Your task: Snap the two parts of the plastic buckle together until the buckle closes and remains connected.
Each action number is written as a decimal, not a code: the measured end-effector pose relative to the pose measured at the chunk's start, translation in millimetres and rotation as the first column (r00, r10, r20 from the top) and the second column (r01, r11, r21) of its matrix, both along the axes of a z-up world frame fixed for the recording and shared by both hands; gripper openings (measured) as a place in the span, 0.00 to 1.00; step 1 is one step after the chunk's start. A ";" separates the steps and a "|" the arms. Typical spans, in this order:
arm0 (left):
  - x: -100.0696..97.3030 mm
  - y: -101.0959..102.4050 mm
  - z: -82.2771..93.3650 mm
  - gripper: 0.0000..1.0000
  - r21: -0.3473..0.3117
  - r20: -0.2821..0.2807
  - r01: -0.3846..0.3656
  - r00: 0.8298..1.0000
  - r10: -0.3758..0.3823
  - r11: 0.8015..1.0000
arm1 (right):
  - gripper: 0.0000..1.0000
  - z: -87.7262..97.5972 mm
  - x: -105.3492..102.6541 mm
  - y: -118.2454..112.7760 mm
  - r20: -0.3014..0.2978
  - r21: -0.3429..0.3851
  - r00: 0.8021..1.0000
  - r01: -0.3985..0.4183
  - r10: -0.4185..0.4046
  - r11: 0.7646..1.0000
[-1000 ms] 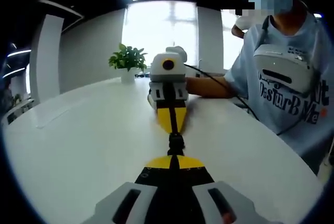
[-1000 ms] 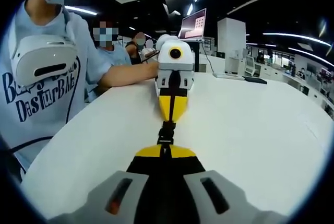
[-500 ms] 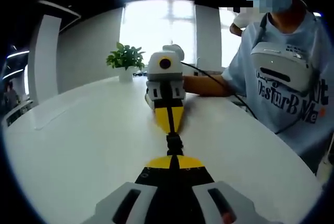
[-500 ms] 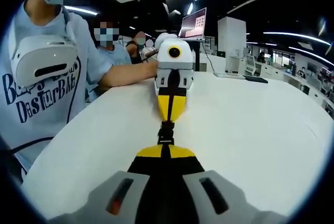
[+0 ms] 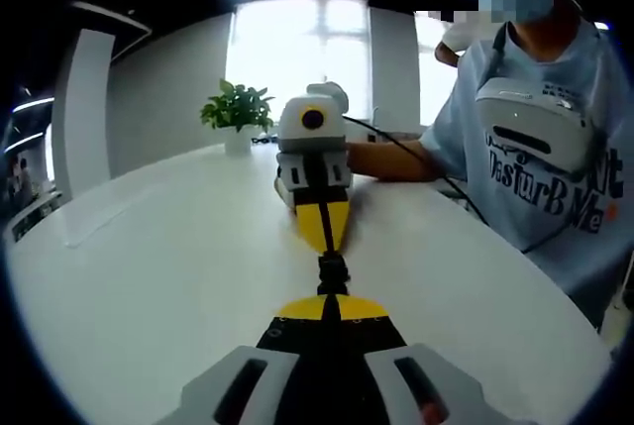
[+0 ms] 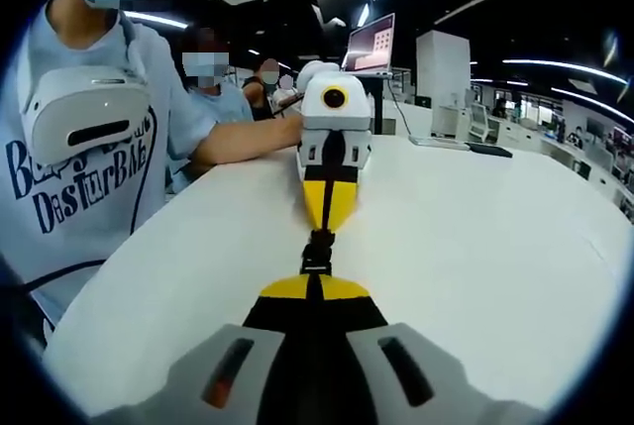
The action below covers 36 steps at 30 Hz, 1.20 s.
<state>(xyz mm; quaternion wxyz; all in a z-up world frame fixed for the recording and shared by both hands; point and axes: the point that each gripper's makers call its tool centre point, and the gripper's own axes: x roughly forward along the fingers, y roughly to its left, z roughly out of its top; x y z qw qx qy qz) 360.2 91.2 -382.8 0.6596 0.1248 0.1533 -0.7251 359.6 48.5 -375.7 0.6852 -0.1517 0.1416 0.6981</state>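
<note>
Apparently the closing step is almost finished or just finished: the two hand-held grippers face each other, tip to tip, over the white surface, and the small black buckle sits between them, low above the surface. In the left gripper view the left hand-held gripper has its yellow-tipped jaws pressed together on the near end of the buckle, and the right hand-held gripper comes in opposite with its jaws also closed on the far end. In the right gripper view it is the same from the other side: the right hand-held gripper pinches the buckle, and the left hand-held gripper holds the other end. The buckle looks like one short black piece with no gap that I can see, so I judge that the two parts are pushed into each other, but it is too small to tell whether the latch has really clicked. What is left, I think, is to check that it holds and to lay it down in sight. Compared with one second ago very little differs: the opposite gripper stands a little nearer and slightly shifted in each view, and the buckle stays clamped between the same four tips. A person in a light blue shirt stands at the edge of the surface, and a potted plant stands far behind.
</note>
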 end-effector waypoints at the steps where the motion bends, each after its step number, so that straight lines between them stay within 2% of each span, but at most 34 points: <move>1: 0.5 0.4 -0.1 0.00 0.001 -0.002 -0.001 1.000 0.001 1.000 | 0.01 0.1 -0.2 -0.4 0.000 0.000 1.000 -0.001 0.001 1.000; 21: 2.7 1.6 0.4 0.00 0.011 -0.003 -0.009 1.000 0.009 1.000 | 0.01 -0.1 0.8 -0.1 -0.015 -0.008 1.000 0.009 -0.009 1.000; 27: 11.8 3.8 -0.1 0.00 -0.004 0.000 -0.034 0.999 0.034 0.999 | 0.01 -0.4 -3.0 2.4 -0.001 0.002 1.000 -0.001 0.001 1.000; 30: 11.5 4.0 0.3 0.00 -0.007 0.000 -0.036 0.999 0.036 0.999 | 0.04 -0.1 -3.2 0.7 -0.008 0.003 1.000 0.001 -0.001 1.000; 33: 12.1 6.4 0.4 0.01 -0.009 -0.002 -0.037 0.999 0.037 0.999 | 0.13 0.2 -2.6 -0.2 -0.016 0.006 1.000 0.013 -0.013 1.000; 36: 12.2 7.0 0.6 0.03 -0.011 -0.011 -0.038 0.999 0.038 0.999 | 0.15 0.9 -2.5 0.4 -0.018 0.007 1.000 0.017 -0.017 1.000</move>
